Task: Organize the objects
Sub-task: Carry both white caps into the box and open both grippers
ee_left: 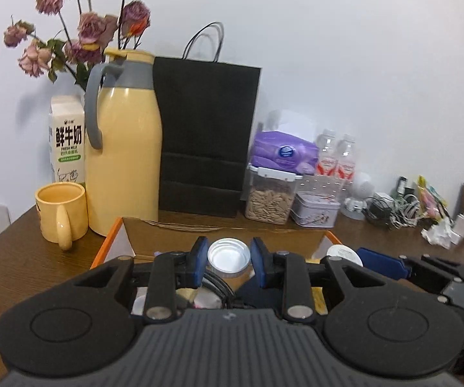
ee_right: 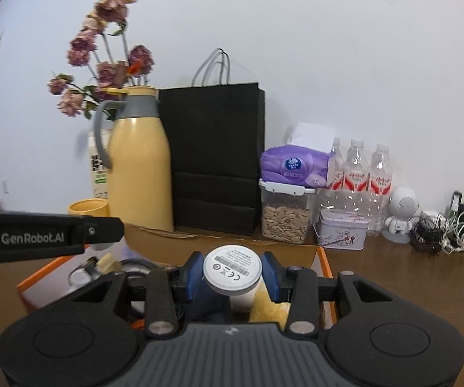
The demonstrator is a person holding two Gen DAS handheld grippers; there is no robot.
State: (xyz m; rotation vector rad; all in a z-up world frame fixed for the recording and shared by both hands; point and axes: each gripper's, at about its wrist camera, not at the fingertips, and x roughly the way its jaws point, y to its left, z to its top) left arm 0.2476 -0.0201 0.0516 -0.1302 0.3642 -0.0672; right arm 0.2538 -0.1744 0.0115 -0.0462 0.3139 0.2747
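An orange-edged cardboard box (ee_left: 112,235) of mixed items sits on the brown table, also in the right wrist view (ee_right: 325,264). My left gripper (ee_left: 228,259) is shut on a silver round lid (ee_left: 228,254) above the box. My right gripper (ee_right: 232,274) is shut on a white round device (ee_right: 232,267) with a printed label, held over the box. The right gripper shows at the right of the left wrist view (ee_left: 390,267). The left gripper's body shows at the left of the right wrist view (ee_right: 38,237). Inside the box lie cables, a yellow soft item (ee_right: 267,309) and small pieces.
Behind the box stand a yellow mug (ee_left: 61,213), a yellow thermos jug (ee_left: 125,148), a milk carton (ee_left: 67,142), dried flowers, a black paper bag (ee_left: 206,135), a seed container (ee_left: 270,200), purple tissues, water bottles (ee_right: 358,174), a tin (ee_right: 341,229) and tangled cables (ee_right: 445,229).
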